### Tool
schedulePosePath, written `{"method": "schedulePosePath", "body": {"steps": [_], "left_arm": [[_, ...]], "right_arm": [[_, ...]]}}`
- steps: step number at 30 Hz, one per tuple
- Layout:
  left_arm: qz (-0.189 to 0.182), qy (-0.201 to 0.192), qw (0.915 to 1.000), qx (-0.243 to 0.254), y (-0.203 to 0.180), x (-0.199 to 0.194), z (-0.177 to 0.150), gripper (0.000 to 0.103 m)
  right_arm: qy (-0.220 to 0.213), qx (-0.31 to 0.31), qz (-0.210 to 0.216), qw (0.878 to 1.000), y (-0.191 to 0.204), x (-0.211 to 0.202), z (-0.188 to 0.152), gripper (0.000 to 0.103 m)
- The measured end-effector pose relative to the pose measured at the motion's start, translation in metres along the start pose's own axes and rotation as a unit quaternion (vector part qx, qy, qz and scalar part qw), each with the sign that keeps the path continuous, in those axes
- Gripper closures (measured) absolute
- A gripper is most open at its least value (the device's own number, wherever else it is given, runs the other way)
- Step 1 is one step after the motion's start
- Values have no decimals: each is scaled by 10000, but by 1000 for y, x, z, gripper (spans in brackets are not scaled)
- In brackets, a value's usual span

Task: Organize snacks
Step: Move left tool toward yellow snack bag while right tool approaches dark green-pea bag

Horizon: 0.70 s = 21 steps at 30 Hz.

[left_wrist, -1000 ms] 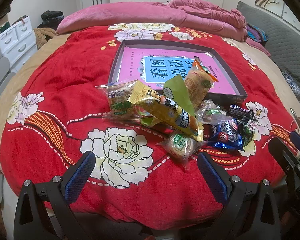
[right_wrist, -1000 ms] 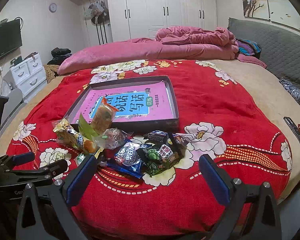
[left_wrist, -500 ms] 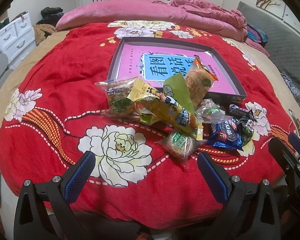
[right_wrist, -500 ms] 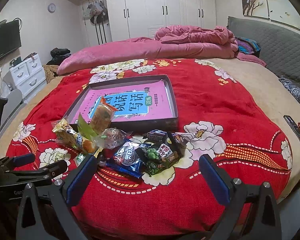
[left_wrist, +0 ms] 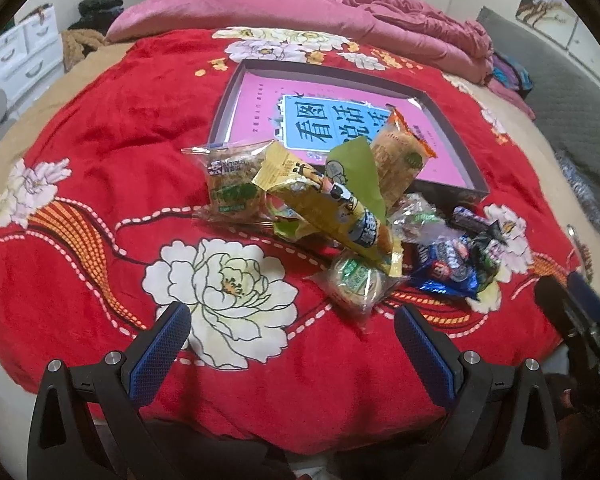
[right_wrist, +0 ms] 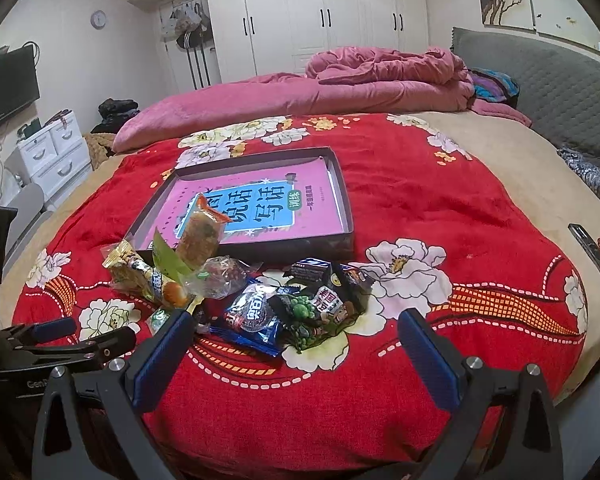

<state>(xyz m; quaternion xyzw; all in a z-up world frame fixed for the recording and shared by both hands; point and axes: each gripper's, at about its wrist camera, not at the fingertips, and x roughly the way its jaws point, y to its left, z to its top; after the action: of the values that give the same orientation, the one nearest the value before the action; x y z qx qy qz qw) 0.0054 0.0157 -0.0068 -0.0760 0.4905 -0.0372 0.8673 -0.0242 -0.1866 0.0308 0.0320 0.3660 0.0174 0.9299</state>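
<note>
So the snack packets (left_wrist: 340,216) sit in a loose pile on the red floral blanket (left_wrist: 100,168), right in front of the shallow box (right_wrist: 340,184) with the pink book inside. They look light, crinkly and slippery, so I'd pinch a sealed edge. Left tongs (left_wrist: 292,344) and right tongs (right_wrist: 296,344) both gape wide, empty. Soft bed, cluttered bedroom.

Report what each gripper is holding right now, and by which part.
Nothing is held. The left gripper and right gripper are both open, hovering short of the snack pile on the red blanket.
</note>
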Motion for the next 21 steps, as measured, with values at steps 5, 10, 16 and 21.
{"method": "schedulePosePath", "body": {"steps": [5,10,16,21], "left_arm": [[-475,-61,9981,-383,11,0,6,2],[-737,-62,9957,-559,12,6,12,2],[-921,28,9941,-568,7,14,16,2],[-1012,63,9933,-557,6,18,19,2]], "right_arm": [[36,56,9,10000,-1,4,1,0],[69,127,-13,9999,-4,10,2,0],[150,311,-76,9994,-11,17,4,0],[333,819,-58,9961,-33,28,4,0]]}}
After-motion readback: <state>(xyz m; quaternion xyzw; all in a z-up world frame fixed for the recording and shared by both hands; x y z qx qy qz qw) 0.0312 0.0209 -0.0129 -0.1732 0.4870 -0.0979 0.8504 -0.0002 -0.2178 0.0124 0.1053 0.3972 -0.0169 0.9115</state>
